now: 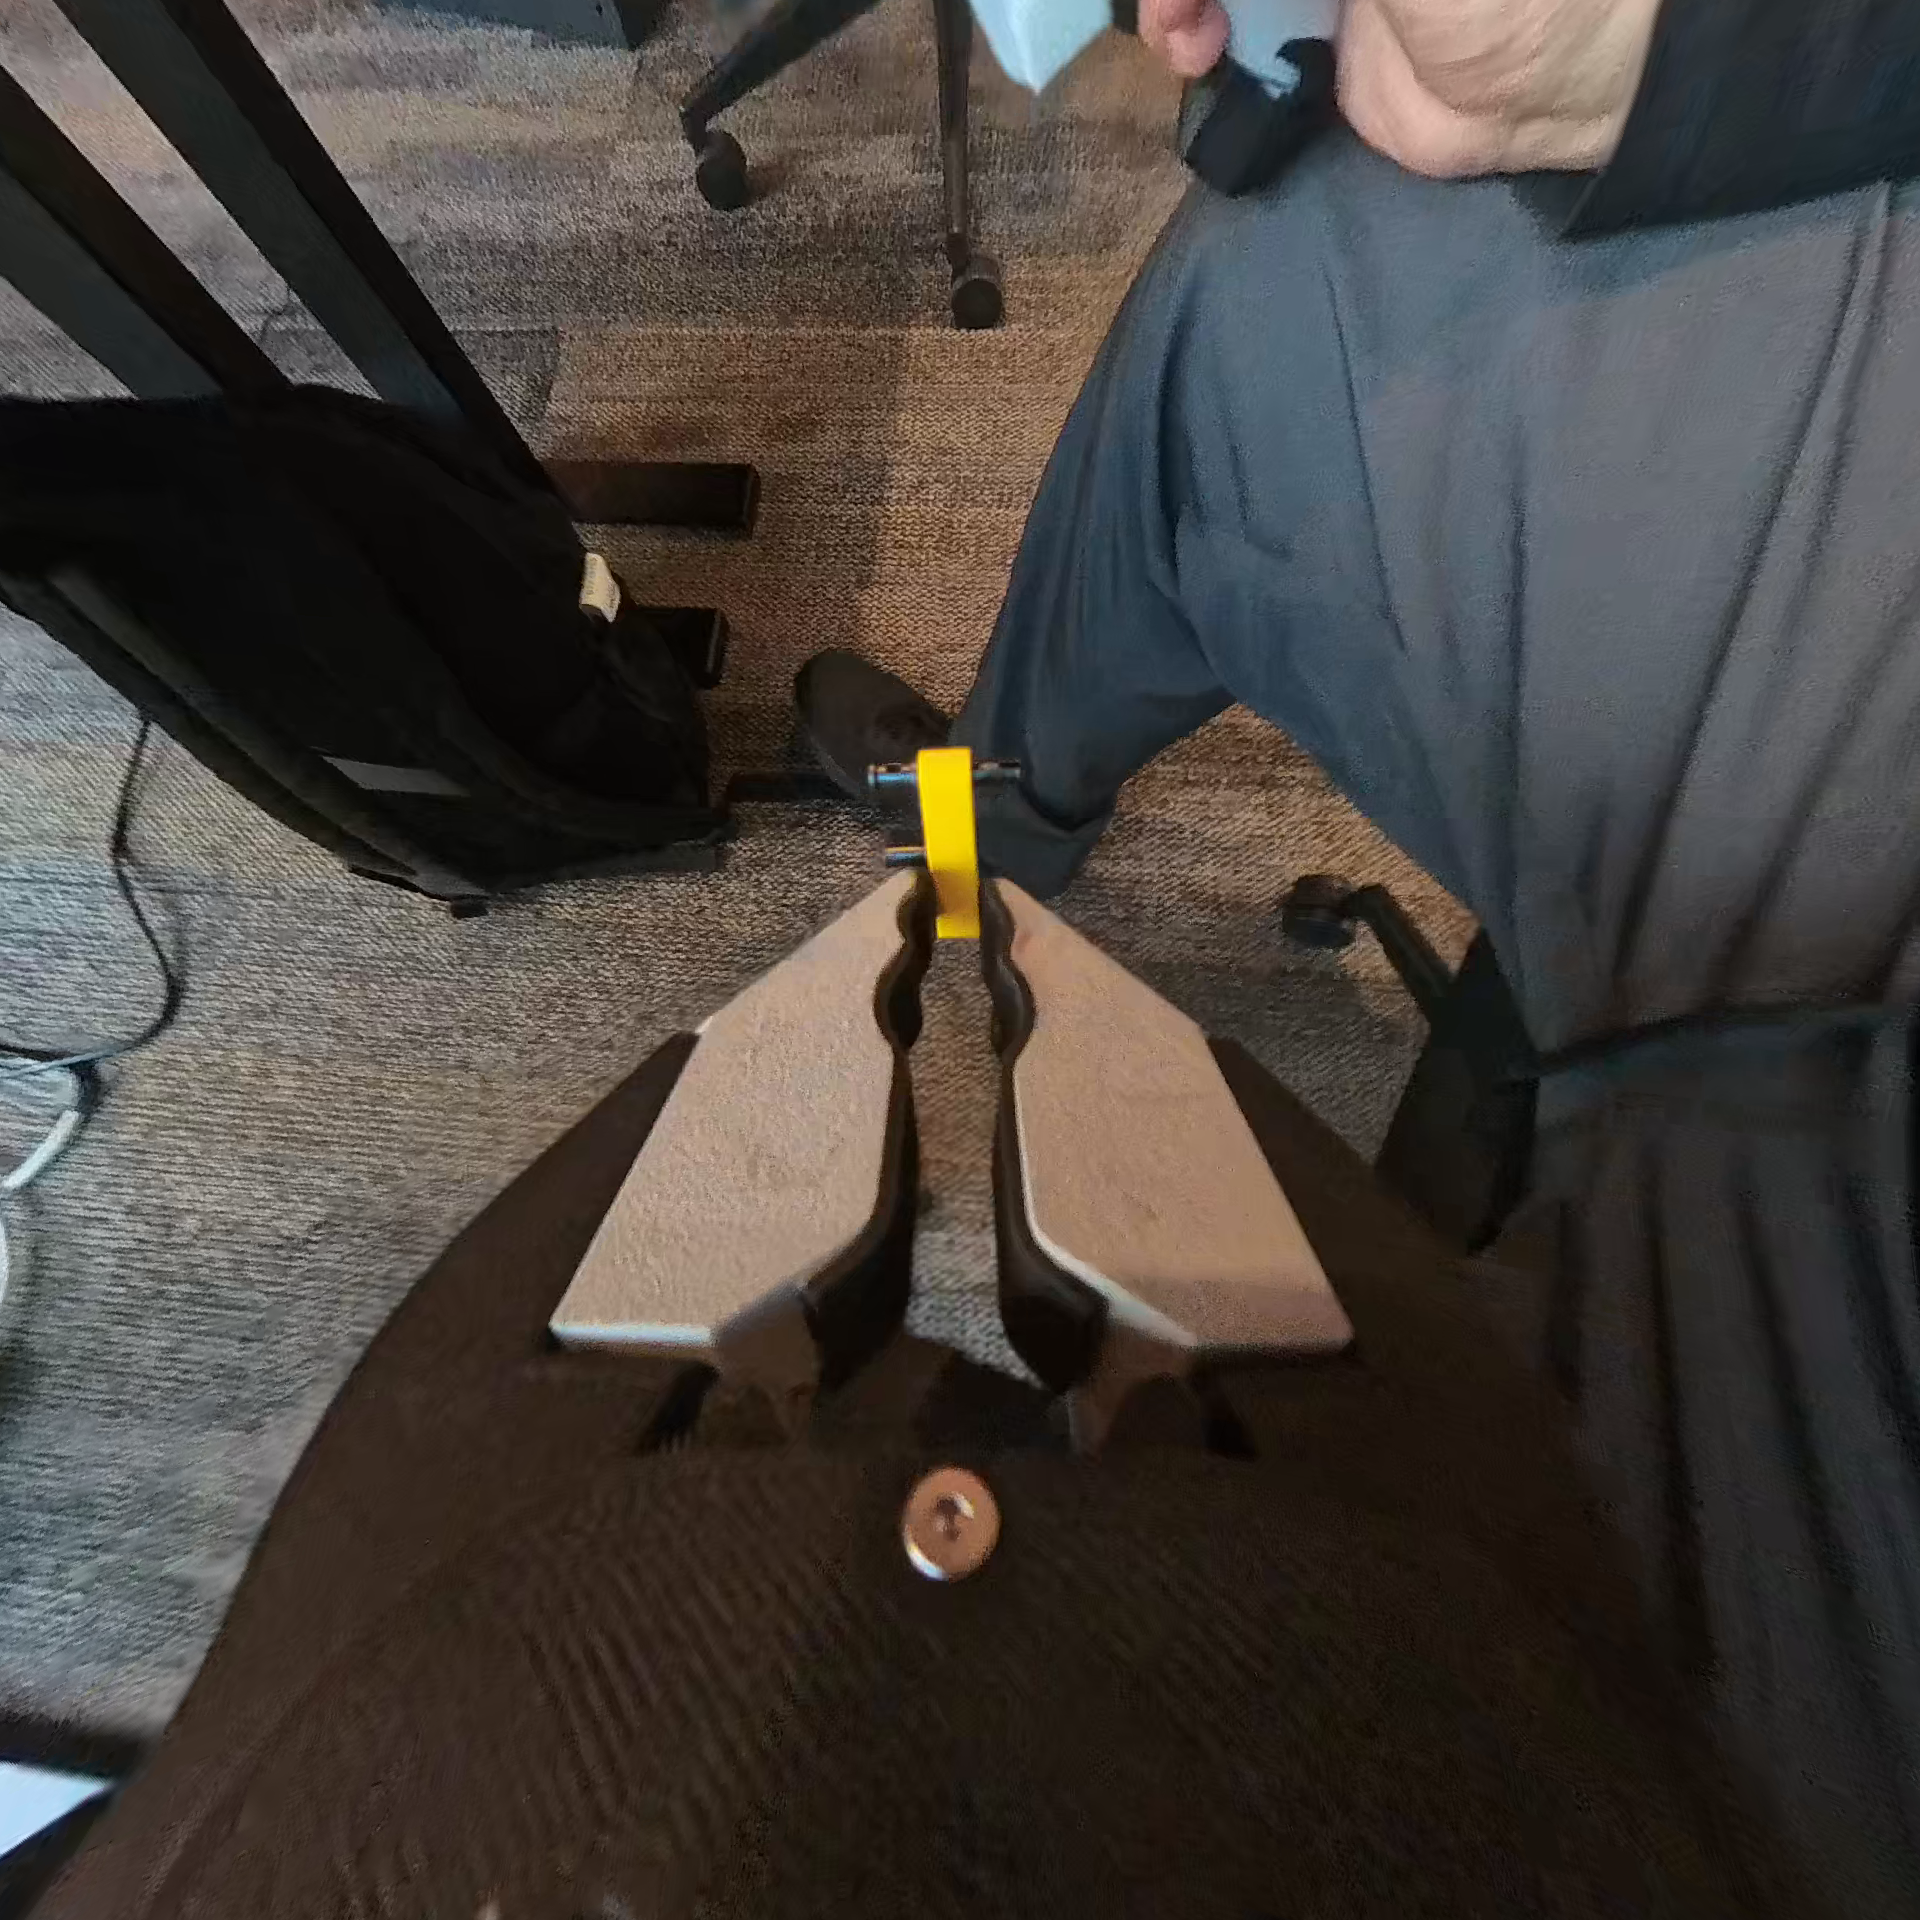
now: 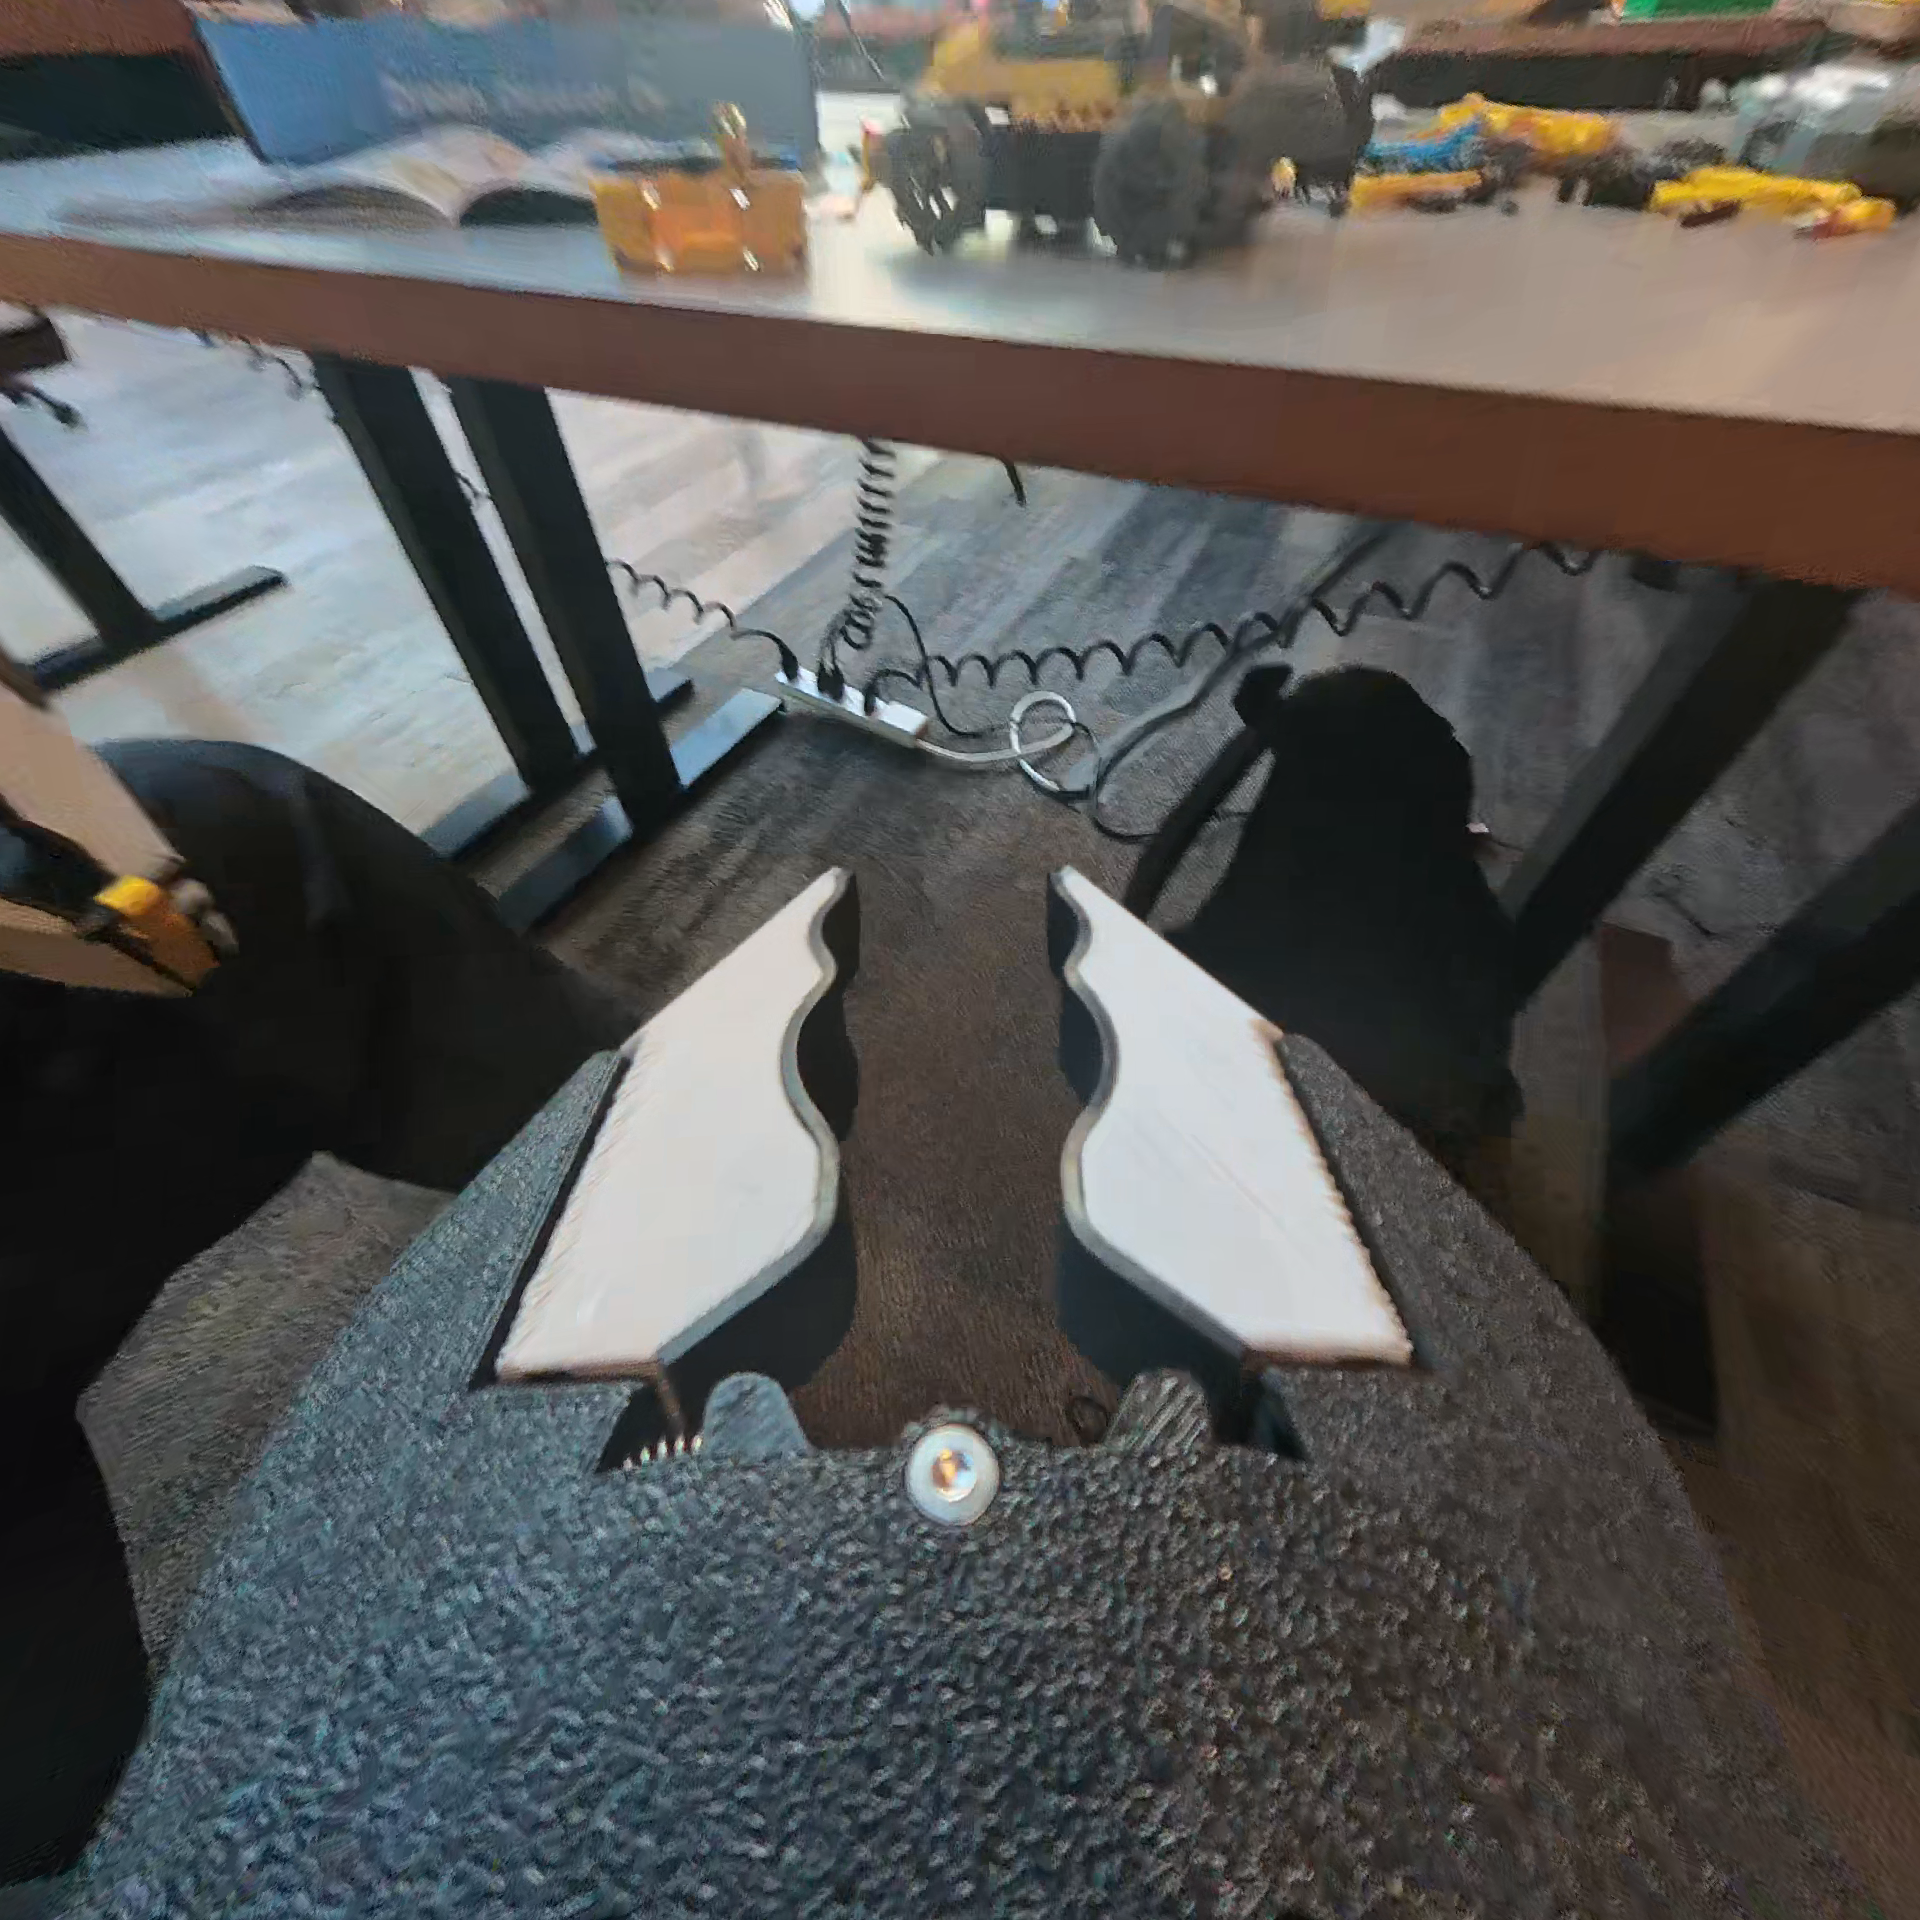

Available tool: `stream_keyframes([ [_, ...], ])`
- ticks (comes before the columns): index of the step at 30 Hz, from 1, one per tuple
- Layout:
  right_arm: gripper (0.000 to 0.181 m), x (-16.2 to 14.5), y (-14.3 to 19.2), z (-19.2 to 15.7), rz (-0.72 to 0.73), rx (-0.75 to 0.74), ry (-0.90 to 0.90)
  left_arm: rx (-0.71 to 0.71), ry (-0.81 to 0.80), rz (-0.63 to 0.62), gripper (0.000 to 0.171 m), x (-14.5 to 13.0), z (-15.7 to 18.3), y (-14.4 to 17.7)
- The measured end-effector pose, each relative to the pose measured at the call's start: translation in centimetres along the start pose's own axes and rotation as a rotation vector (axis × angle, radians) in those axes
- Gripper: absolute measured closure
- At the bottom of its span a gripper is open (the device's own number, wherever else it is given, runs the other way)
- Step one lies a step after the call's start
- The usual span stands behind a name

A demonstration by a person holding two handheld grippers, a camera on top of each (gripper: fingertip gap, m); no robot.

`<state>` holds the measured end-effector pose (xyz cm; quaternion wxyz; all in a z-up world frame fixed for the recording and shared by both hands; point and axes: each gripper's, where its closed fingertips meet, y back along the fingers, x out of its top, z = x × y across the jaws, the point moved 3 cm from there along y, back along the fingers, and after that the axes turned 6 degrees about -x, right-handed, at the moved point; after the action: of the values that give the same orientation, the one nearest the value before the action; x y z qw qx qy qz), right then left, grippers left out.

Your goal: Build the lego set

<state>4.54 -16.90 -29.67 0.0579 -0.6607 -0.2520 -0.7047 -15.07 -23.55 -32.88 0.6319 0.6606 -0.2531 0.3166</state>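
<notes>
My left gripper (image 1: 948, 896) is shut on a small yellow building piece (image 1: 948, 831) with black pins through it, held upright at the fingertips above the carpet, beside a seated person's grey trouser leg (image 1: 1455, 540). My right gripper (image 2: 951, 883) is open and empty, held below the edge of a brown table (image 2: 1143, 384). The left gripper with the yellow piece (image 2: 156, 920) shows at the left edge of the right wrist view. On the table stand a yellow block assembly (image 2: 701, 218) and a yellow and black toy vehicle (image 2: 1122, 135), both blurred.
Black table legs (image 2: 551, 623), coiled cables and a power strip (image 2: 852, 707) lie under the table. A black bag (image 1: 343, 634) leans by table legs. Office chair castors (image 1: 977, 296) stand on the carpet. An open booklet (image 2: 416, 182) and loose yellow parts (image 2: 1745, 192) lie on the table. Some 20 cm of space lies between my two pairs of fingers. Left tips and right tips are each some 30 cm from the yellow block assembly (image 2: 701, 218).
</notes>
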Motion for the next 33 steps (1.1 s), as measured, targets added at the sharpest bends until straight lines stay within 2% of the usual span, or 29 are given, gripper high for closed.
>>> stream_keyframes([
  [4, 0.151, 2.4, -2.1, -0.7, 0.096, 0.082, 0.004, -0.023, 0.058, 0.061, 0.166, 0.4, -1.8, -1.6],
  [8, 0.152, 5.4, -6.6, 0.1, 0.157, 0.098, 0.065, -0.057, 0.067, 0.120, 0.166, 2.6, -4.7, -1.3],
  [12, 0.151, 8.3, -9.9, -1.3, 0.140, 0.177, 0.126, -0.010, -0.002, 0.190, 0.167, 5.1, -8.0, 2.7],
  [14, 0.152, 10.6, -10.4, -2.4, 0.144, 0.190, 0.183, 0.067, -0.049, 0.220, 0.167, 6.0, -10.0, 5.4],
  [18, 0.152, 15.6, -10.8, -3.2, 0.189, 0.175, 0.245, 0.141, -0.038, 0.315, 0.166, 6.5, -13.9, 9.5],
  [22, 0.152, 17.4, -12.2, -3.5, 0.190, 0.165, 0.237, 0.250, -0.141, 0.309, 0.166, 7.5, -17.7, 11.9],
  [24, 0.152, 18.2, -12.7, -4.5, 0.173, 0.218, 0.250, 0.296, -0.157, 0.343, 0.167, 8.9, -19.5, 14.0],
  [27, 0.153, 19.2, -13.3, -6.5, 0.168, 0.328, 0.310, 0.352, -0.137, 0.346, 0.167, 9.2, -22.3, 15.9],
  [29, 0.154, 20.0, -14.0, -7.6, 0.184, 0.381, 0.343, 0.379, -0.130, 0.338, 0.166, 9.2, -23.2, 16.3],
  [31, 0.160, 20.6, -14.5, -9.0, 0.170, 0.499, 0.289, 0.412, -0.161, 0.312, 0.166, 9.3, -23.2, 16.0],
  [33, 0.150, 21.2, -14.7, -10.2, 0.145, 0.597, 0.202, 0.459, -0.214, 0.246, 0.166, 9.4, -22.9, 15.1],
])
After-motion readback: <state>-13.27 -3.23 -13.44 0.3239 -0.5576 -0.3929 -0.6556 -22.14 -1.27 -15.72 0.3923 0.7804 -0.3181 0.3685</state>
